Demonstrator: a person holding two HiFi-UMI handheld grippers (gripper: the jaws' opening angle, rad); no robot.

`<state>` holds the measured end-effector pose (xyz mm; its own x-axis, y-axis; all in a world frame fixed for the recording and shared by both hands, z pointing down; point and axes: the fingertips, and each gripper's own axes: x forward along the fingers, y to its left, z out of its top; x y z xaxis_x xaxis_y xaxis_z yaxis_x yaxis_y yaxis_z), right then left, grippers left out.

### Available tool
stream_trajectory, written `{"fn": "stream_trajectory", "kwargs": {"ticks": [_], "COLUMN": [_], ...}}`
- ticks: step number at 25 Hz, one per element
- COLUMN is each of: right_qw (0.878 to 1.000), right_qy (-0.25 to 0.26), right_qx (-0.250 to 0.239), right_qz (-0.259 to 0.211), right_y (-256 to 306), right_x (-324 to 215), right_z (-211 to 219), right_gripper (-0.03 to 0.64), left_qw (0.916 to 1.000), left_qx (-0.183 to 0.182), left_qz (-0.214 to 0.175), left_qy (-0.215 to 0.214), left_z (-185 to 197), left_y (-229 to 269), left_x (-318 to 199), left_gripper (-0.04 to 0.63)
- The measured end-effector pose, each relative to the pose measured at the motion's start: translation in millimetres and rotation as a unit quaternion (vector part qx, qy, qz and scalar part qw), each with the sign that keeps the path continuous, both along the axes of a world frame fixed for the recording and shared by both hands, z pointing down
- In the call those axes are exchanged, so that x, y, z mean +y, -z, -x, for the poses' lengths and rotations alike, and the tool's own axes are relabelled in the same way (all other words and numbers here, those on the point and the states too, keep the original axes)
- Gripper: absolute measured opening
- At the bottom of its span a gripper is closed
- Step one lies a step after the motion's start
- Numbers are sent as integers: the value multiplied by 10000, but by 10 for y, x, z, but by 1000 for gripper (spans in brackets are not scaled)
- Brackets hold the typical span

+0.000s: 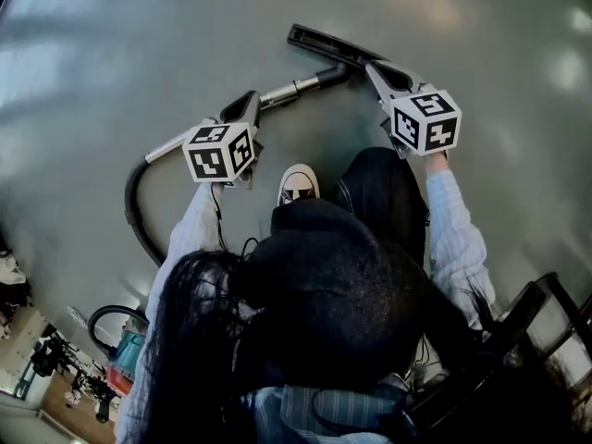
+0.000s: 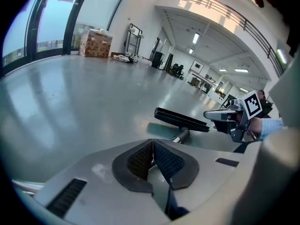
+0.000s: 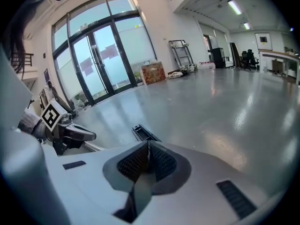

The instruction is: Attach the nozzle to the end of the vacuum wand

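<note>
One join to make, and judging by the head view probably made already: nozzle (image 1: 319, 43) flat on the grey floor (image 1: 481, 81) at twelve o'clock, neck apparently seated on the metal vacuum wand (image 1: 296, 88), black hose (image 1: 137, 213) curling away toward eight o'clock. Cannot confirm a full seat from here. Closed pad to pad with nothing between them, as each gripper view shows: left gripper (image 1: 252, 102) at ten o'clock above the wand's hose end, right gripper (image 1: 373, 68) at one o'clock just beside the nozzle. Reads as the closing step, or a check on it. Next, if anything: test the fit, which calls for opening the jaws, pinching wand and nozzle neck, and pressing along the tube's line without twisting. No brand or label legible on nozzle or wand; only square black-and-white markers on the cubes, plus unreadable print on a cardboard box (image 2: 96, 42) far off at ten o'clock in the left gripper view.
</note>
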<state>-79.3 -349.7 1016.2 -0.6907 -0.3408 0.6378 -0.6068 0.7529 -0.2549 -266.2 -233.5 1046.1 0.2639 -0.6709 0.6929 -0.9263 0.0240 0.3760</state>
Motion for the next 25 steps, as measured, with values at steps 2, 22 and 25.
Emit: {"fn": "stream_trajectory", "kwargs": {"ticks": [2, 22, 25], "right_qw": [9998, 9853, 9865], "right_qy": [-147, -843, -763], "right_qx": [-82, -430, -343], "right_qz": [-69, 1419, 1407], "right_y": [141, 1580, 2178], "right_x": [18, 1468, 1609], "right_z": [-51, -354, -461], "right_gripper": [17, 15, 15], "left_qw": [9997, 9969, 9972], "left_qx": [-263, -770, -719], "left_qz": [-15, 154, 197], "left_qy": [21, 12, -104], "left_z": [40, -405, -619], "left_y": [120, 2028, 2568], "left_x": [121, 820, 963], "left_gripper": [6, 5, 5]}}
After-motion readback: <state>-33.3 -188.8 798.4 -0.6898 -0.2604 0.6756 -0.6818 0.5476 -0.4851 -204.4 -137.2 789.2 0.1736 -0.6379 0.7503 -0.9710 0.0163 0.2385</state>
